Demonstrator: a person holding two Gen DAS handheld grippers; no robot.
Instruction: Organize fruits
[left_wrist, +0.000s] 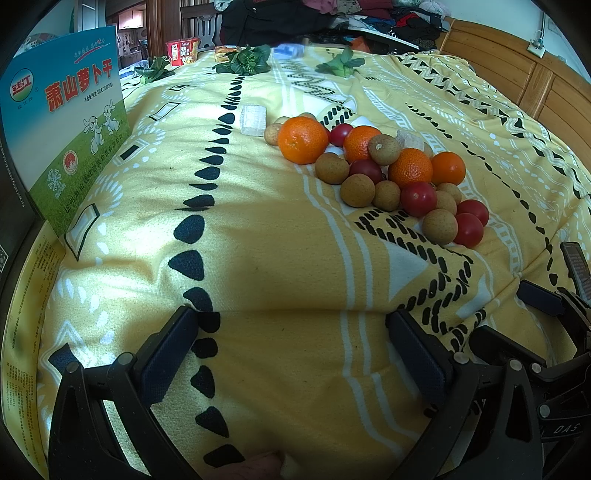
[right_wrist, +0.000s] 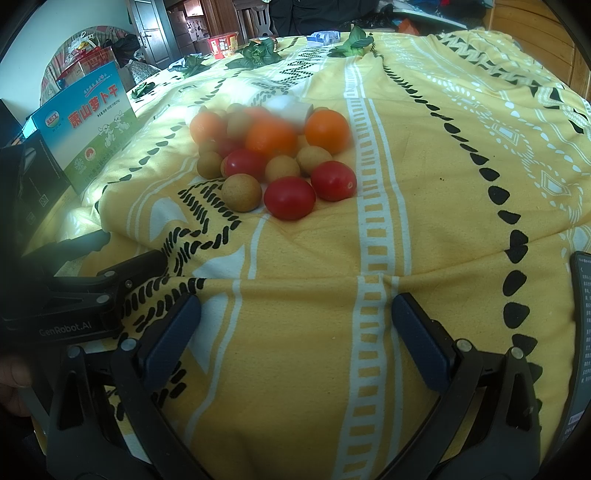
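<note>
While both my left gripper (left_wrist: 295, 354) and right gripper (right_wrist: 295, 332) hover wide and empty over the quilt's (right_wrist: 461, 206) near edge, the fruit pile (right_wrist: 273, 155) sits unsorted mid-quilt; next, I judge, reach for the nearest tomato (right_wrist: 289, 198).

Oranges (left_wrist: 303, 139), red tomatoes (left_wrist: 418, 198) and brown, perhaps longan, fruits (left_wrist: 357, 190) lie heaped together.
</note>
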